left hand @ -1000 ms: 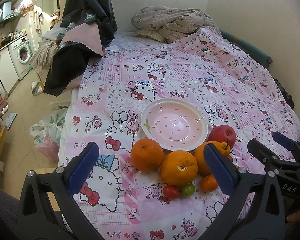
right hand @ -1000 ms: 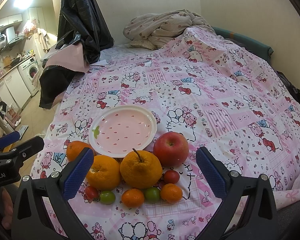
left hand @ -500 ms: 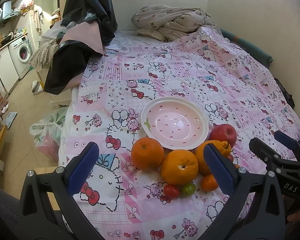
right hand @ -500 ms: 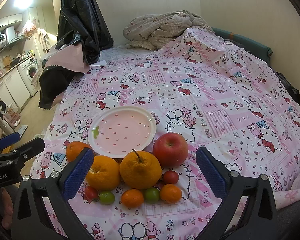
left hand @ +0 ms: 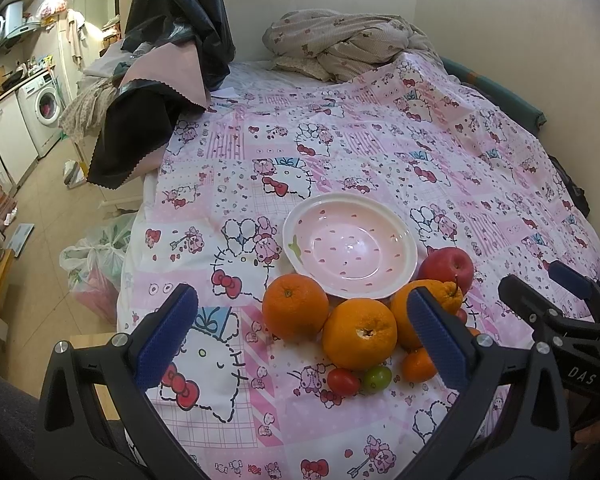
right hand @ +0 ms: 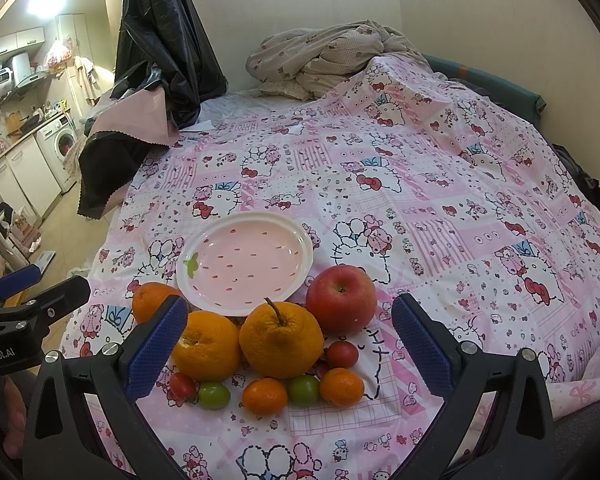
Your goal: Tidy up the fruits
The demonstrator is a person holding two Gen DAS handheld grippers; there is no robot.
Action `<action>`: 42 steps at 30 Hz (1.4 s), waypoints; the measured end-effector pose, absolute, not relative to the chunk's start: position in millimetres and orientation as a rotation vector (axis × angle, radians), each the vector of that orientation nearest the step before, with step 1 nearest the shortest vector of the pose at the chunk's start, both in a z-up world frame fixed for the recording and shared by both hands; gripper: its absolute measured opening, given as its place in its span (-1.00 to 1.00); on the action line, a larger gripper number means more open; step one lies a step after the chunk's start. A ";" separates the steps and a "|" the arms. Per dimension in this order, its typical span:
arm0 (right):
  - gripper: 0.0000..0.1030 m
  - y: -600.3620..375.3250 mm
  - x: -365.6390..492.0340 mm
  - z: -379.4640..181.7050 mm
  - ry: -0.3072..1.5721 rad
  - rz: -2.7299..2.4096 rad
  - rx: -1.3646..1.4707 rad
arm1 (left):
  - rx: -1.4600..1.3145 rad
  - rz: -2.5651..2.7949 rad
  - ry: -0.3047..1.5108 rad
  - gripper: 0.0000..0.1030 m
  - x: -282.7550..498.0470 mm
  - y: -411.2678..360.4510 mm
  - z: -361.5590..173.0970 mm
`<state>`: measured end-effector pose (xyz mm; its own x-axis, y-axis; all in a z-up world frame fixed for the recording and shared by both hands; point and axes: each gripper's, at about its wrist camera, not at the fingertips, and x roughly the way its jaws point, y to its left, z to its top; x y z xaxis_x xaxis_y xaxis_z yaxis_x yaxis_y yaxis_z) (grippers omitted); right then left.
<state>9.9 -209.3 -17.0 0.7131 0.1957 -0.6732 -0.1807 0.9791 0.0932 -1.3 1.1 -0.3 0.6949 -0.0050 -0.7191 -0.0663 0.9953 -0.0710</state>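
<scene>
A pink strawberry-print plate [left hand: 404, 260] [right hand: 300, 260] lies empty on the bed. In front of it sit three large oranges [left hand: 359, 333] [right hand: 281, 338], a red apple [right hand: 341, 299] [left hand: 446, 269], two small mandarins [right hand: 265, 396], red cherry tomatoes [right hand: 342, 354] and green ones [right hand: 303, 389]. My left gripper [left hand: 300, 338] hovers open above the near side of the fruit pile, holding nothing. My right gripper [right hand: 286, 346] is also open and empty, its blue pads on either side of the pile. Each gripper shows at the edge of the other's view.
The fruit rests on a pink cartoon-print bedspread [right hand: 420, 184]. A crumpled beige blanket [left hand: 340, 48] lies at the head by the wall. Dark and pink cloth [left hand: 140, 120] hangs off the left side. Plastic bags [left hand: 96, 264] sit on the floor left of the bed.
Both views have shifted very slightly; the fruit and plate have not moved and both grippers stay open.
</scene>
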 end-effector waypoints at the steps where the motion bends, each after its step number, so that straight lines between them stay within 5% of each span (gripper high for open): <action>1: 1.00 -209.3 9.8 -17.0 0.748 0.208 0.021 | -0.095 0.034 0.806 1.00 -1.3 1.3 -1.1; 21: 1.00 -257.5 67.8 -24.9 0.975 0.167 0.158 | -0.343 0.077 1.321 0.96 79.9 49.5 -66.4; 26: 1.00 -264.4 72.4 -42.1 1.033 0.158 0.234 | -0.388 0.073 1.385 0.81 106.0 42.3 -86.8; 32: 1.00 -269.8 76.7 -51.8 1.060 0.138 0.263 | -0.395 0.074 1.466 0.36 119.4 32.8 -119.8; 42: 1.00 -282.6 86.8 -65.5 1.117 0.135 0.375 | -0.379 0.050 1.454 0.24 114.7 34.0 -127.6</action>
<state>86.8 -282.6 -65.5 0.4377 0.2910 -0.8507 0.0808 0.9296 0.3596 114.7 34.0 -127.6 0.1266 -0.1943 -0.9727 -0.2605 0.9397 -0.2216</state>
